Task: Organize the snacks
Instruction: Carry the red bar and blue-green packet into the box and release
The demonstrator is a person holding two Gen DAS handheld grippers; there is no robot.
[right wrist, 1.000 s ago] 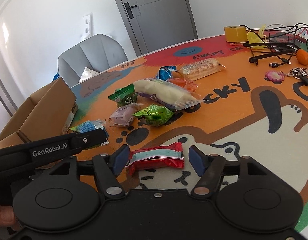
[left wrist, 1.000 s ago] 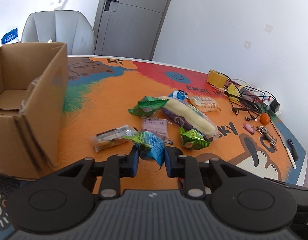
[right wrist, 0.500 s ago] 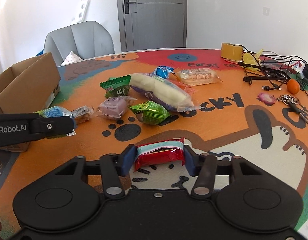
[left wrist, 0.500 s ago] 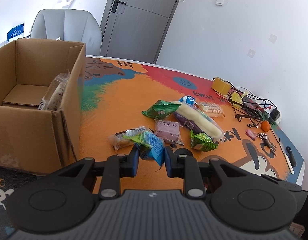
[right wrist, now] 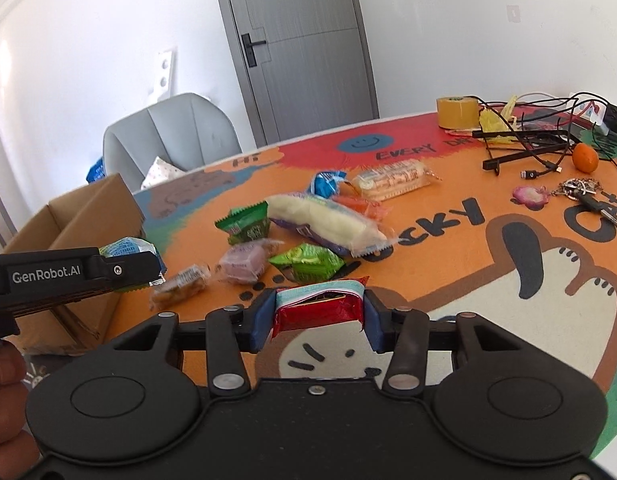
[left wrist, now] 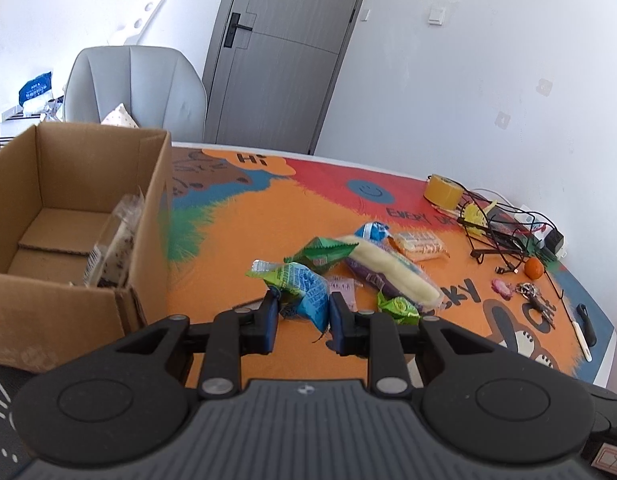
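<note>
The left gripper (left wrist: 300,314) pinches a blue-green pack (left wrist: 298,286) by one end, up off the mat and close to the box (left wrist: 88,216), which sits on the left w/ one clear pack (left wrist: 112,244) leaning inside. The right gripper (right wrist: 318,318) has just been closing and now squeezes a red pack (right wrist: 318,306), which is bent and puffed up between the pads. That pack could pop or slip out sideways if the squeeze is too hard or too loose. The blue-green pack hangs by a thin bit of wrap, so a fast swing could shake it loose before the box. Both grippers are near each other, so they could bump on the way. Other snacks, e.g. the long white pack (right wrist: 324,222), wait mid-mat.
</note>
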